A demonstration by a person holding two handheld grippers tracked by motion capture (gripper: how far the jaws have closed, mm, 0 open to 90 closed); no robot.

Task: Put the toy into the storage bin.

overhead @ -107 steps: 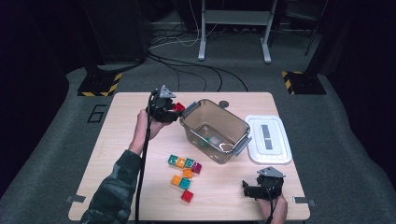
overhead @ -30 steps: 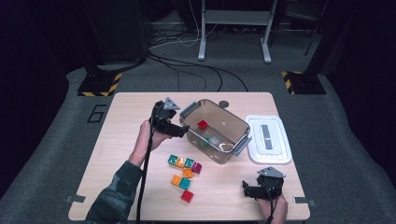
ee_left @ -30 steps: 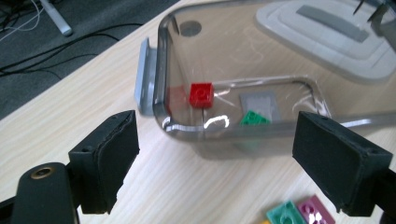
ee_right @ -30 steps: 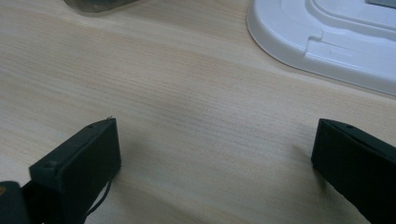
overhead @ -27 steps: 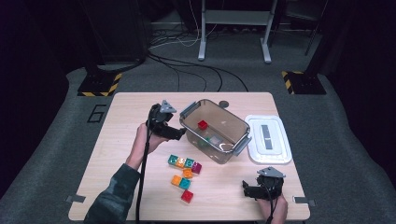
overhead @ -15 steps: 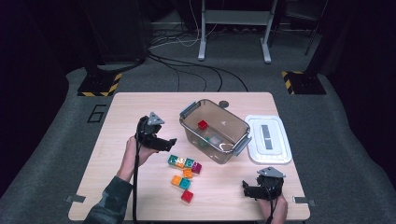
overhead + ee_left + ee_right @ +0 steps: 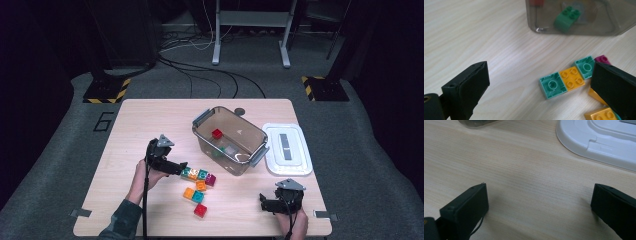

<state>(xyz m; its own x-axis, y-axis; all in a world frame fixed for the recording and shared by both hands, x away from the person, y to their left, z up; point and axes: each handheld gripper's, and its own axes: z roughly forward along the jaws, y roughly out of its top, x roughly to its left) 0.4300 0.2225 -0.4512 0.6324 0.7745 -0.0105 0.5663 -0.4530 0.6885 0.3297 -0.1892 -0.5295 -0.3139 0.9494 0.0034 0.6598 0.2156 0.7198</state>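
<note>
A clear brown bin (image 7: 225, 155) stands mid-table with a red brick (image 7: 217, 133) and a green brick (image 7: 567, 18) inside. Loose bricks lie in front of it: a teal brick (image 7: 551, 85), a yellow one (image 7: 572, 78), another teal (image 7: 585, 66), a magenta one (image 7: 602, 60), and a red one (image 7: 200, 210) nearer the front. My left gripper (image 7: 181, 167) is low at the left end of this cluster. Its jaws have just been opening and stand wide, with the teal and yellow bricks lying untouched between them. My right gripper (image 7: 265, 202) rests open at the front right over bare wood.
The bin's white lid (image 7: 287, 150) lies flat to the right of the bin, just beyond my right gripper (image 7: 539, 202). Cables and black-and-yellow floor plates lie on the grey floor behind the table.
The left hand left the bin's left side and sank toward the front, down to the loose bricks. The red brick it carried earliest now lies in the bin. The right hand stayed still.
</note>
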